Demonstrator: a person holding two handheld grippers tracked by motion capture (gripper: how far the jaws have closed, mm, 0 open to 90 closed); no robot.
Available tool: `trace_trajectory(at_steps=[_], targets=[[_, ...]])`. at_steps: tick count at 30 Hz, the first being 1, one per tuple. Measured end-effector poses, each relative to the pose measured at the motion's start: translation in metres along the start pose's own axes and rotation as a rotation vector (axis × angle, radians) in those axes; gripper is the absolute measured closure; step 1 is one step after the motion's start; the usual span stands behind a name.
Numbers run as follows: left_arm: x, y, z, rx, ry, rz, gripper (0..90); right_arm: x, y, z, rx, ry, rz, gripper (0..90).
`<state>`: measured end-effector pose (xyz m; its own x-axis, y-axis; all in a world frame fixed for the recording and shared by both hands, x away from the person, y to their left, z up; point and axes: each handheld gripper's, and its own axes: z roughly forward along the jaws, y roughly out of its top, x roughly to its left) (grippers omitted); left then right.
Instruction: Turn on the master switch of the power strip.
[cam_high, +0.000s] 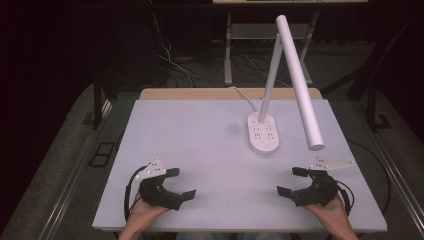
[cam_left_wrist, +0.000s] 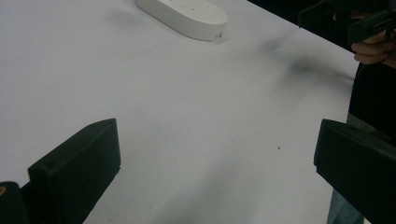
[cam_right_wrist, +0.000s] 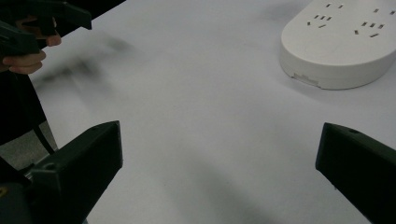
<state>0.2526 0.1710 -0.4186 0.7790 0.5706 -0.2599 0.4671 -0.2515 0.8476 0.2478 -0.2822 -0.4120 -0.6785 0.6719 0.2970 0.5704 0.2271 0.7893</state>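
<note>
Black jaws stand wide apart on both tools, with bare tabletop between them and nothing gripped. The left gripper (cam_high: 180, 184) lies at the near left of the white table (cam_high: 200, 145), held in the person's left hand (cam_high: 142, 210); the right gripper (cam_high: 292, 181) mirrors it at the near right, in the right hand (cam_high: 330, 210). Both point inward toward the table's middle, well apart from each other.

Farther back, right of centre, sits a white desk lamp (cam_high: 300, 75), its oval base (cam_high: 263, 132) carrying socket holes. From the base a slim stem rises and a long tube head slants down toward the right gripper. A white cord runs off the back edge.

No containers are on the table.

The right gripper view shows the socket slots sharply, while the left gripper view catches the base's plain near end. The high view gives the lamp's stem and head.
</note>
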Motion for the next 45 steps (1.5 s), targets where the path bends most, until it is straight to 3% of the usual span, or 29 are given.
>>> trace_trajectory(at_steps=[15, 23, 45], targets=[[0.001, 0.010, 0.001, 0.054, -0.008, 0.024, 0.0, 0.000, -0.001, -0.001, 0.007, -0.001, -0.003, 0.1], [0.005, 0.016, 0.001, 0.074, -0.010, 0.015, 0.0, -0.002, -0.001, -0.002, 0.004, -0.010, -0.007, 0.0], [0.011, 0.051, 0.011, 0.102, -0.027, 0.051, 0.0, -0.003, -0.002, -0.004, 0.002, -0.018, -0.010, 0.1]])
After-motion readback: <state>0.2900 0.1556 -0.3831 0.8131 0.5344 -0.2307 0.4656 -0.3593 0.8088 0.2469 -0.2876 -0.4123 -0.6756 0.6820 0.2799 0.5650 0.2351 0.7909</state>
